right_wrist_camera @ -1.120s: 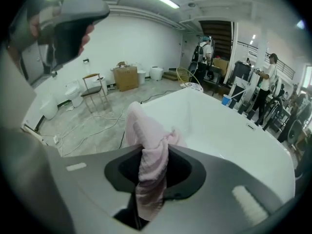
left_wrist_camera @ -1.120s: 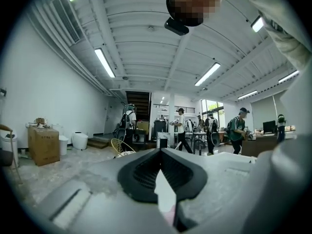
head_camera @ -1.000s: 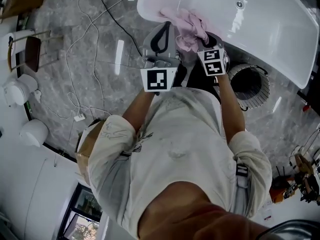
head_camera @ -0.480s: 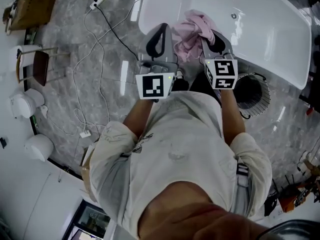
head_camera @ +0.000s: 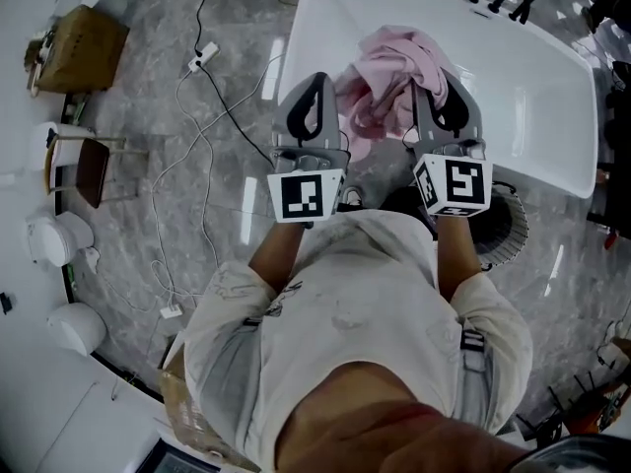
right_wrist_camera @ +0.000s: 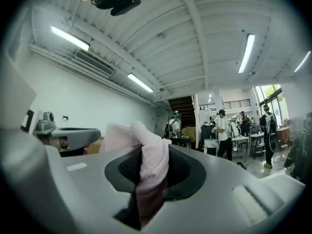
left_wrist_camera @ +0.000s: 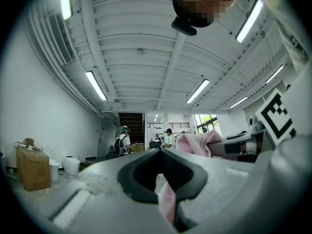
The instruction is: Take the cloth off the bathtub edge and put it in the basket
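The cloth (head_camera: 389,72) hangs between the left gripper (head_camera: 315,92) and the right gripper (head_camera: 441,92), a part of it pinched in the fingers (head_camera: 308,106) of each. It is in front of the person (head_camera: 365,304) and over the near end of the bathtub (head_camera: 537,97). The basket (head_camera: 505,233) stands on the floor (head_camera: 128,116) just beside the bathtub's near edge, under the right forearm. Left of the bathtub, cables (head_camera: 187,146) trail across the floor. Farther left is a chair (head_camera: 77,161), and beyond it a cardboard box (head_camera: 87,37).
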### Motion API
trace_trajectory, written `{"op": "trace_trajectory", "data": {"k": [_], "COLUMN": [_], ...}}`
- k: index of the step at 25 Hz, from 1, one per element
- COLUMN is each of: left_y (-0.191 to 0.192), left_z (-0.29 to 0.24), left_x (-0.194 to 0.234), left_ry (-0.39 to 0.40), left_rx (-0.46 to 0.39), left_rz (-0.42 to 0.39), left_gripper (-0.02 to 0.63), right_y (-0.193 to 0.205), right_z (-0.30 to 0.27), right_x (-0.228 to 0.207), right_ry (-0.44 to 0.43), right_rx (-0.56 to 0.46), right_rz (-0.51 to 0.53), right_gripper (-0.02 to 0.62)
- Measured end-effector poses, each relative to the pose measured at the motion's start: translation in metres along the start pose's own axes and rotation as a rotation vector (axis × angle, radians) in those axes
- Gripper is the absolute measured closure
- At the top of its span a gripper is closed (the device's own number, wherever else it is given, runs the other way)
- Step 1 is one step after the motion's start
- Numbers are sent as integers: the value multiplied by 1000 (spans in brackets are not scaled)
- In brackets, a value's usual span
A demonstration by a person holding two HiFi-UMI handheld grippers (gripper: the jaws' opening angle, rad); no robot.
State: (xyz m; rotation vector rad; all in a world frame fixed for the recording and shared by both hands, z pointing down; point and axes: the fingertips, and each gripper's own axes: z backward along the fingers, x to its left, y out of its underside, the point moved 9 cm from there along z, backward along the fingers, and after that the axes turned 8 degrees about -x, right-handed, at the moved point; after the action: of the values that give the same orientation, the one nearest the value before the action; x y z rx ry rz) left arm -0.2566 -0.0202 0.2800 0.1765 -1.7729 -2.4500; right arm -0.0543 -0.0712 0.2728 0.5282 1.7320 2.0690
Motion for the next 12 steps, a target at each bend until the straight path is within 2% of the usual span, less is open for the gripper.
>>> {"op": "trace_trajectory", "data": {"k": [5, 12], "left_y": [-14, -15], "left_z": [-8, -32], "left_x": [-7, -18], "left_ry": [15, 86], "left_rx": [-25, -23], "left_rz": [14, 16], "left_gripper": [604, 604], "right_y": [-32, -40], "right_z": [12, 25], "right_x": [-6, -29], "right_ry": [103, 190], "right_rx": [-125, -108], "right_rz": [38, 54], "right_gripper": [506, 506]}}
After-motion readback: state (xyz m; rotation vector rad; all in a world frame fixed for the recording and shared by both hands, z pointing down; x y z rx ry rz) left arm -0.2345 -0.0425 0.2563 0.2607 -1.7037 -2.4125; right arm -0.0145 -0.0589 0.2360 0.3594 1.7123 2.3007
